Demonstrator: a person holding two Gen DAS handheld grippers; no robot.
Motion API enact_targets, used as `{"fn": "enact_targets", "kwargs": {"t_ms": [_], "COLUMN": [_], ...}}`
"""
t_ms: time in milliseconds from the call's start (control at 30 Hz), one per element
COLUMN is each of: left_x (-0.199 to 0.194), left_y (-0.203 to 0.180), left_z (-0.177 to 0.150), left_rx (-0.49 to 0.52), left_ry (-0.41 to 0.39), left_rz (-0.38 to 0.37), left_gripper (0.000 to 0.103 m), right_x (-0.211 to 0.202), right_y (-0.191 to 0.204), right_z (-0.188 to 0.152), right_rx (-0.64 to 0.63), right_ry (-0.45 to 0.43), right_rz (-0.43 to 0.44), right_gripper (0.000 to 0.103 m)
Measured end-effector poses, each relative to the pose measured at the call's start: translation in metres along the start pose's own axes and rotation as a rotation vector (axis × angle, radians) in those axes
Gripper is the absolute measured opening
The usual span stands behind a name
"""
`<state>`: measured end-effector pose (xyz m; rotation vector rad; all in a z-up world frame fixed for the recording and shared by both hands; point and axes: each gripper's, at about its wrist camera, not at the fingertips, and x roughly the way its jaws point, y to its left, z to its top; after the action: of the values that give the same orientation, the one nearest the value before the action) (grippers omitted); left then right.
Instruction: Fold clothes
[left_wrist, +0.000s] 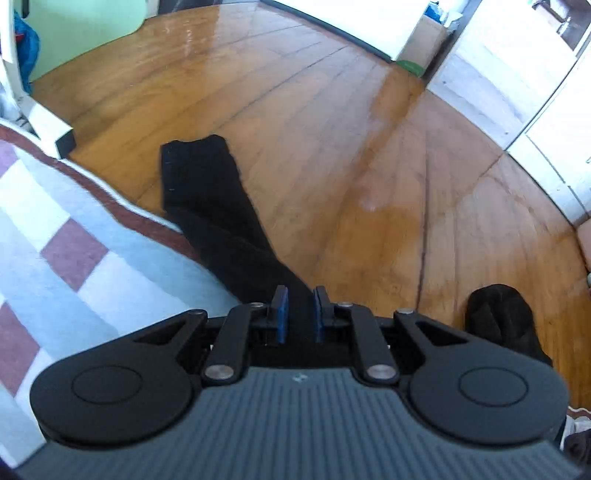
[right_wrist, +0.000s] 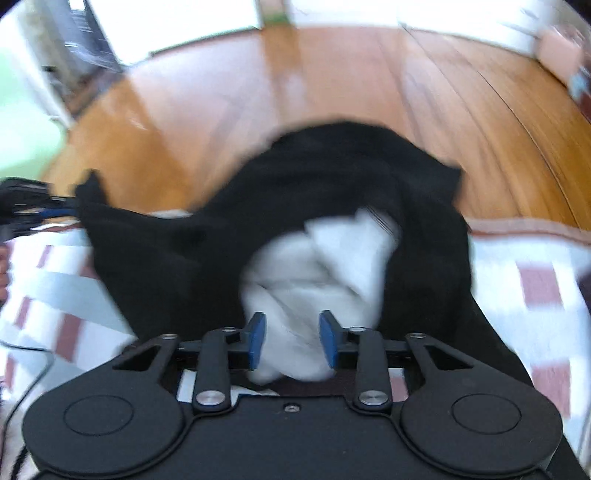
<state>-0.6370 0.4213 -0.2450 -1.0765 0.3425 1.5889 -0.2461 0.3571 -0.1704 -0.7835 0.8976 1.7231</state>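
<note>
A long black garment (left_wrist: 214, 206) runs forward from my left gripper (left_wrist: 301, 314), which is shut on it with the dark cloth filling the narrow gap between the blue pads (left_wrist: 282, 317). Its far end lies over the wooden floor beyond the blanket's edge. In the blurred right wrist view the same black garment (right_wrist: 332, 177) is bunched on the checked blanket, around a crumpled white cloth (right_wrist: 317, 266). My right gripper (right_wrist: 292, 339) is closed on that white cloth. The left gripper (right_wrist: 26, 206) shows at the far left, holding a corner of the black cloth.
A white and maroon checked blanket (left_wrist: 55, 236) covers the surface under both grippers. Wooden floor (left_wrist: 332, 129) spreads beyond it. A dark rounded lump of black fabric (left_wrist: 498, 317) sits on the floor at right. White doors and a cardboard box (left_wrist: 424, 40) stand at the back.
</note>
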Motion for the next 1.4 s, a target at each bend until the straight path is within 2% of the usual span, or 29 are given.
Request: {"fn": "enact_targets", "kwargs": {"t_ms": [33,133,167,200,300,333,400,467,533,633,733,800,867,900,967,1000,1067,1167,1233,1267,1333,1400], "left_x": [0.002,0.002,0.001,0.002,0.012,0.013,0.013,0.015,0.022,0.04,0.059,0.063,0.063,0.065,0.066,0.066,0.062,0.055,0.053,0.053,0.053,0.053], "left_y": [0.001,0.01,0.011,0.012,0.012,0.003,-0.026,-0.066,-0.103,-0.145,-0.162,-0.168,-0.162,-0.157,-0.147,-0.143,-0.139,-0.143,-0.147,-0.15,-0.157,-0.163], "left_z": [-0.001,-0.003,0.0,0.002,-0.001,-0.002,-0.009,-0.022,-0.041,-0.067,-0.082,-0.089,-0.086,-0.085,-0.083,-0.081,-0.078,-0.077,-0.081,-0.084,-0.09,-0.096], "left_rx": [-0.006,-0.024,-0.029,-0.037,-0.058,-0.042,0.003,0.113,0.243,0.37,0.422,0.449,0.421,0.402,0.379,0.369,0.359,0.365,0.385,0.4,0.43,0.46], "left_ry": [0.002,-0.008,-0.006,0.003,0.056,0.082,0.108,0.108,0.104,0.118,0.158,0.189,0.205,0.209,0.206,0.204,0.192,0.175,0.172,0.172,0.173,0.173], "left_rz": [0.027,0.101,0.1,0.068,-0.191,-0.298,-0.455,-0.519,-0.526,-0.525,-0.511,-0.489,-0.478,-0.475,-0.469,-0.464,-0.471,-0.511,-0.523,-0.523,-0.524,-0.524], "left_gripper": [0.013,0.013,0.013,0.013,0.015,0.015,0.015,0.019,0.036,0.051,0.053,0.053,0.053,0.053,0.053,0.053,0.053,0.053,0.057,0.059,0.066,0.071], "right_x": [-0.003,0.006,0.012,0.018,0.032,0.029,0.018,0.002,-0.01,-0.015,0.001,0.025,0.052,0.062,0.069,0.066,0.044,-0.017,-0.056,-0.069,-0.079,-0.074], "right_y": [0.006,0.017,0.02,0.023,0.019,0.014,0.003,-0.012,-0.033,-0.06,-0.078,-0.081,-0.08,-0.076,-0.067,-0.062,-0.059,-0.068,-0.079,-0.084,-0.094,-0.107], "right_z": [0.003,0.009,0.009,0.009,0.006,0.007,0.011,0.015,0.027,0.042,0.05,0.05,0.048,0.047,0.044,0.042,0.038,0.022,0.003,-0.008,-0.028,-0.047], "right_rx": [-0.019,-0.044,-0.048,-0.051,-0.053,-0.056,-0.039,-0.006,0.032,0.065,0.074,0.057,-0.002,-0.048,-0.145,-0.185,-0.185,-0.078,-0.031,-0.022,-0.001,0.071], "right_ry": [-0.019,-0.018,-0.002,0.013,0.043,0.037,0.002,-0.044,-0.103,-0.146,-0.138,-0.139,-0.117,-0.115,-0.149,-0.164,-0.226,-0.325,-0.354,-0.327,-0.212,-0.034], "right_rz": [0.028,0.073,0.066,0.057,0.013,0.014,0.048,0.091,0.035,-0.089,-0.127,-0.16,-0.211,-0.237,-0.271,-0.284,-0.255,-0.115,-0.045,-0.026,-0.006,0.011], "right_gripper": [0.054,0.057,0.059,0.059,0.059,0.058,0.057,0.055,0.056,0.058,0.064,0.076,0.076,0.073,0.032,0.007,0.007,0.007,0.007,0.007,0.007,0.007]}}
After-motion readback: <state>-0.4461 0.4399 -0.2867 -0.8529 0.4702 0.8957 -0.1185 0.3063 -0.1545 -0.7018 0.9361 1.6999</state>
